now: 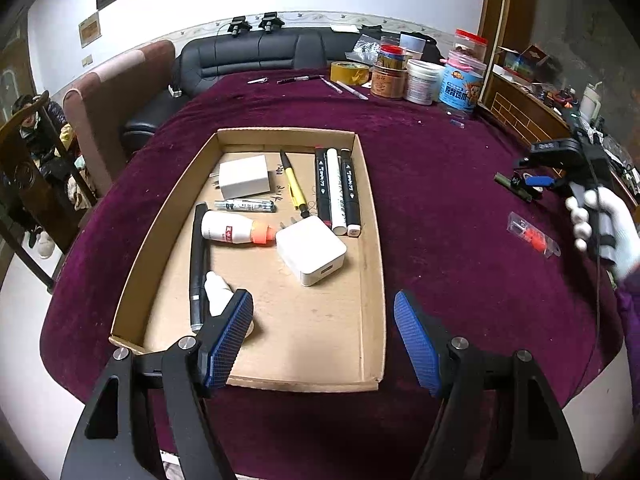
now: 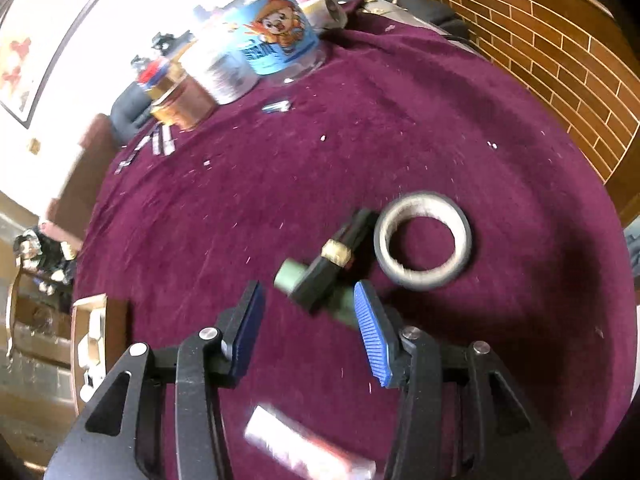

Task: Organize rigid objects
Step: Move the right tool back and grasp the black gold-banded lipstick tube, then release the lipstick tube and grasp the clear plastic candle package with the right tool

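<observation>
From my right wrist feed everything is smeared by motion; the pale tube near the bottom edge is too blurred for me to name, and the gripper's frame covers its ends; the cardboard tray is cut to a sliver at the left, its contents unreadable; the green cylinder is partly hidden under a black block; on the left wrist feed, my left finger pad covers the lower part of a small white bottle; the right gripper is far off and small, so I cannot tell how its jaws stand; the jar labels are too small to read.
</observation>
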`<act>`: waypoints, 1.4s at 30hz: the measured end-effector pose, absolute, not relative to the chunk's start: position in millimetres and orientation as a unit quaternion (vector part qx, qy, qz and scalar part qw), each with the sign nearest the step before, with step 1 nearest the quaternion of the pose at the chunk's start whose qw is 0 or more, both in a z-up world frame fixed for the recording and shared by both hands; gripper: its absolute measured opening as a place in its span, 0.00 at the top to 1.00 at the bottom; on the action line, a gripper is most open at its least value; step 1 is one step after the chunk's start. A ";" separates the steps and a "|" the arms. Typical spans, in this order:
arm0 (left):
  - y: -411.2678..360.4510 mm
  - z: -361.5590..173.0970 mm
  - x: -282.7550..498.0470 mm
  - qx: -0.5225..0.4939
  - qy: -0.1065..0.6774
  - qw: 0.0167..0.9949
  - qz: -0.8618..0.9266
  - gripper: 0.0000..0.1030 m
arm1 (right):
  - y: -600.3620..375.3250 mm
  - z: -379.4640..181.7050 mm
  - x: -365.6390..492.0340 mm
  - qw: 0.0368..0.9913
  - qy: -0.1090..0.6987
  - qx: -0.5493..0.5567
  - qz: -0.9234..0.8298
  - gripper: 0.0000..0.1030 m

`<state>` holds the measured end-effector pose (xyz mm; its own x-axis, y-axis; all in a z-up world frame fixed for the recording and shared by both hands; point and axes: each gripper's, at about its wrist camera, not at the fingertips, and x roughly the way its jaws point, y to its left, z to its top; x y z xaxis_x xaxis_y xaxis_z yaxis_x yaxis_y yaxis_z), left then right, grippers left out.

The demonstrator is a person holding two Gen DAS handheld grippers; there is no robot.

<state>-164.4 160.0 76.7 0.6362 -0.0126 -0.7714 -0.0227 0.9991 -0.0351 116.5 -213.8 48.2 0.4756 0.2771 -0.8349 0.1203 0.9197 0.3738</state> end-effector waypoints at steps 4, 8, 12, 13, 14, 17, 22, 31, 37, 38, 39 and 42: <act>158.6 76.8 -165.9 -0.019 0.428 0.904 0.000 0.34 | -209.9 33.8 144.3 0.832 0.525 0.177 0.003 0.65; 156.6 76.9 -167.7 -0.021 0.426 0.905 -0.012 0.34 | -209.4 26.8 143.6 0.834 0.522 0.181 0.001 0.86; 153.5 72.9 -164.4 -0.028 0.431 0.902 -0.021 0.34 | -196.1 36.2 117.7 0.839 0.514 0.171 0.049 0.85; 151.5 71.8 -163.5 -0.030 0.432 0.901 -0.024 0.34 | -187.1 42.1 104.7 0.841 0.511 0.161 0.076 0.85; 149.2 70.4 -162.9 -0.033 0.434 0.900 -0.028 0.34 | -179.1 45.3 97.3 0.839 0.512 0.156 0.098 0.85; 142.1 67.8 -162.2 -0.037 0.440 0.896 -0.045 0.34 | -150.9 42.0 69.3 0.812 0.535 0.156 0.176 0.85; 138.0 67.2 -164.5 -0.046 0.449 0.890 -0.063 0.34 | -143.7 44.7 48.4 0.806 0.525 0.160 0.222 0.79; 125.7 59.5 -162.0 -0.078 0.472 0.873 -0.099 0.34 | -159.6 36.8 30.3 0.839 0.516 0.016 0.173 0.51; 108.6 61.2 -156.6 -0.087 0.484 0.861 -0.129 0.34 | -142.1 22.1 18.6 0.846 0.507 -0.062 0.151 0.61; 106.1 62.5 -154.0 -0.085 0.483 0.862 -0.127 0.34 | -139.2 22.2 13.9 0.846 0.506 -0.068 0.152 0.70; 101.5 64.5 -150.5 -0.079 0.477 0.866 -0.124 0.34 | -138.0 23.5 10.4 0.845 0.508 -0.063 0.156 0.73; 88.1 67.9 -141.0 -0.059 0.460 0.878 -0.122 0.34 | -141.4 24.5 0.9 0.841 0.516 -0.037 0.159 0.74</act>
